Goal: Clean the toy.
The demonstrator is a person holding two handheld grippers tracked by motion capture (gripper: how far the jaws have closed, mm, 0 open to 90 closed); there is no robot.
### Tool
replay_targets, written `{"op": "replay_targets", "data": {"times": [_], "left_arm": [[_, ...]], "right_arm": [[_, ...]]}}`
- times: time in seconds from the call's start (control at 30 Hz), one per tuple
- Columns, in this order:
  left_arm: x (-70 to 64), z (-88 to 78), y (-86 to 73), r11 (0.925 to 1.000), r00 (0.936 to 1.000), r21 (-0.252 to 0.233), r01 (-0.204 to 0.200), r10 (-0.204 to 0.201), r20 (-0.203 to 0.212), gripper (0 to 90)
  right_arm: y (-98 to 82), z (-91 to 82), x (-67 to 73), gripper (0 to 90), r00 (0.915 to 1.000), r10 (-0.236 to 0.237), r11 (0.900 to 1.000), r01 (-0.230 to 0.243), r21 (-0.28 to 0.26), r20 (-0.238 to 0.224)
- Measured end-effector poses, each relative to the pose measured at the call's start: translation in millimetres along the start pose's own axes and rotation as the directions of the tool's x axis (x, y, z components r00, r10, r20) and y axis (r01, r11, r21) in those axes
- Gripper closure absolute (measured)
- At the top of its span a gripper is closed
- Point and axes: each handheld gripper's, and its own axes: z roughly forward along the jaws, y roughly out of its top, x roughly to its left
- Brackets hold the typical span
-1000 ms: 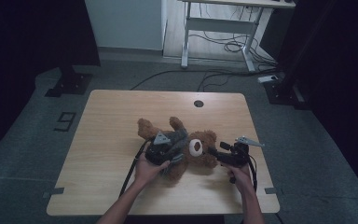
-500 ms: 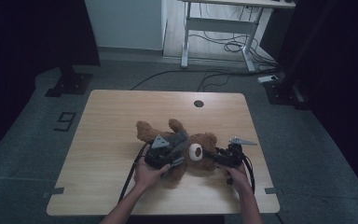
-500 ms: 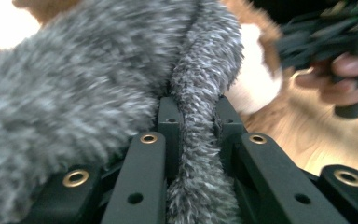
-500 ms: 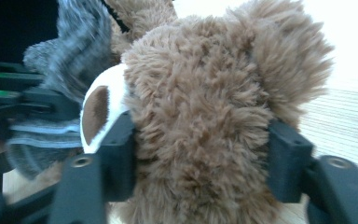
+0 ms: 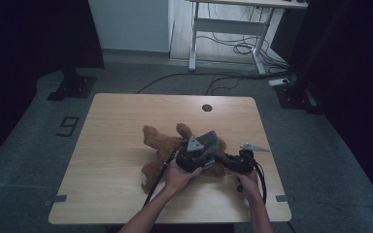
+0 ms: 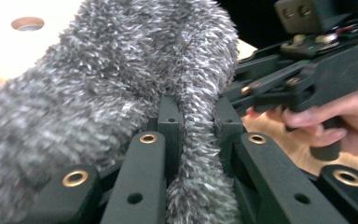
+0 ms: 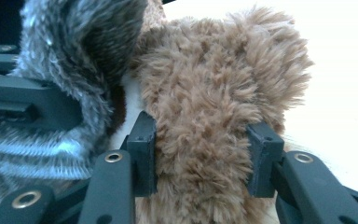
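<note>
We're dressing the bear (image 5: 162,145), it looks like, and we're right in the middle of it: our left gripper (image 6: 193,123) is clamped tight on a fold of the grey fuzzy cloth (image 6: 102,93), and in the high view that cloth (image 5: 210,141) sits draped over the bear's head end near the middle of the table (image 5: 121,116). Our right gripper (image 7: 200,154) has just been closing, and now its jaws squeeze a tuft of the bear's brown plush (image 7: 214,93), touching it on both sides, so we judge it's bracing the toy. Next, we think, the left hand has to draw the cloth further over the bear while the right keeps it from sliding; a steady pull, since the fur may slip out of the pinch. The bear lies flat, limbs splayed toward the table's left, shaggy brown with a pale sole showing; the cloth is thick, grey, long-piled.
</note>
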Motion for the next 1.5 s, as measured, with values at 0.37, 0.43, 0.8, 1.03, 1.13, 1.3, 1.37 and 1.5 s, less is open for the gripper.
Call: {"op": "replay_targets", "data": {"times": [0.37, 0.43, 0.8, 1.03, 1.13, 1.3, 1.37, 1.5], "left_arm": [[32.5, -30.5, -21.2, 0.9993, 0.9975, 0.007, 0.036, -0.035, -0.061, 77.8], [39.0, -40.7, -24.3, 0.9986, 0.9964, -0.007, 0.053, -0.053, -0.066, 77.8], [85.5, -90.4, -60.1, 0.9947, 0.9669, -0.028, 0.099, -0.102, -0.234, 77.8], [101.0, -81.3, -78.2, 0.9895, 0.9607, -0.001, 0.144, -0.140, -0.239, 77.9], [107.6, -81.2, -80.6, 0.9874, 0.9560, 0.019, 0.157, -0.147, -0.254, 77.8], [116.8, -87.4, -87.0, 0.9799, 0.9474, 0.013, 0.199, -0.189, -0.258, 77.7], [119.7, -90.6, -88.0, 0.9777, 0.9454, 0.009, 0.210, -0.201, -0.257, 77.7], [118.9, -99.8, -84.9, 0.9762, 0.9519, -0.031, 0.215, -0.216, -0.217, 77.7]], "right_arm": [[0.1, -0.6, -0.4, 55.1, 1.0000, 0.002, 1.000, -0.002, -0.006, -0.007], [0.1, -0.8, -1.0, 55.2, 0.9999, 0.006, 1.000, -0.006, -0.005, -0.010], [-0.4, -0.9, 0.4, 55.1, 1.0000, 0.002, 1.000, -0.002, -0.007, -0.005], [0.1, -1.3, 3.5, 54.9, 0.9998, -0.021, 1.000, 0.021, 0.004, 0.006], [-0.5, -1.1, 3.1, 54.8, 0.9998, -0.018, 1.000, 0.018, 0.000, 0.001], [-0.8, -1.3, 2.7, 54.8, 0.9998, -0.019, 1.000, 0.019, -0.001, -0.003], [-0.9, -1.3, 2.3, 54.7, 0.9998, -0.018, 1.000, 0.018, -0.002, -0.004], [-0.9, -1.4, 1.7, 54.7, 0.9998, -0.018, 1.000, 0.018, -0.003, -0.005]]}}
